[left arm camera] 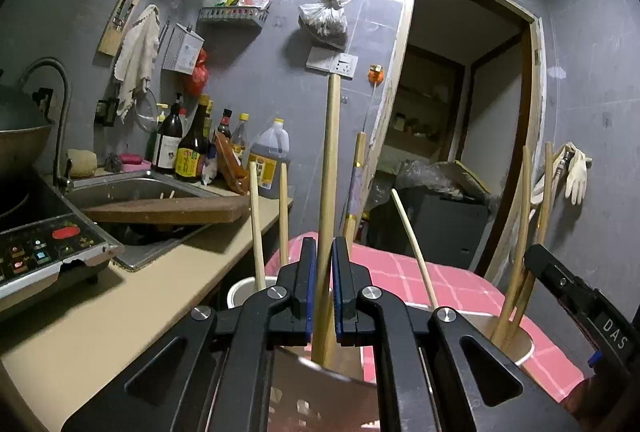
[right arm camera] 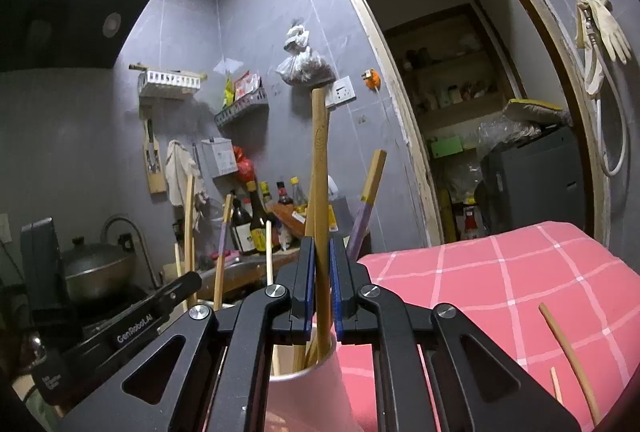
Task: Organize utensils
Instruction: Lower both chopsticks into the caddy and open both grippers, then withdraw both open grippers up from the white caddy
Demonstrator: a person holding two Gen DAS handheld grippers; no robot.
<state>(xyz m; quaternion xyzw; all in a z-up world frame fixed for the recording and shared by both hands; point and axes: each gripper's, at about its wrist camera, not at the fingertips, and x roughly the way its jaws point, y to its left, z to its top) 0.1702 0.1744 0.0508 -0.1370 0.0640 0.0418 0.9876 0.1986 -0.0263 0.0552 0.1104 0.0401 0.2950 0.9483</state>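
Observation:
In the left wrist view my left gripper (left arm camera: 324,244) is shut on a long upright wooden handle (left arm camera: 331,152), whose lower end reaches into a shiny perforated metal holder (left arm camera: 320,392). A white cup (left arm camera: 240,292) with two wooden sticks stands to its left. A second cup (left arm camera: 520,348) holding several chopsticks stands to the right, beside the right gripper's finger (left arm camera: 560,280). In the right wrist view my right gripper (right arm camera: 321,244) is shut on a wooden handle (right arm camera: 320,172) that stands in a pale cup (right arm camera: 304,392), next to a purple-and-yellow stick (right arm camera: 366,208). The left gripper's finger (right arm camera: 160,300) shows at the left.
A pink checked cloth (right arm camera: 500,280) covers the table, with two loose sticks (right arm camera: 568,352) on it. The counter (left arm camera: 140,292) carries an induction cooker (left arm camera: 44,248), a sink (left arm camera: 132,188) with a board across it and several bottles (left arm camera: 192,152). A dark doorway (left arm camera: 460,112) lies behind.

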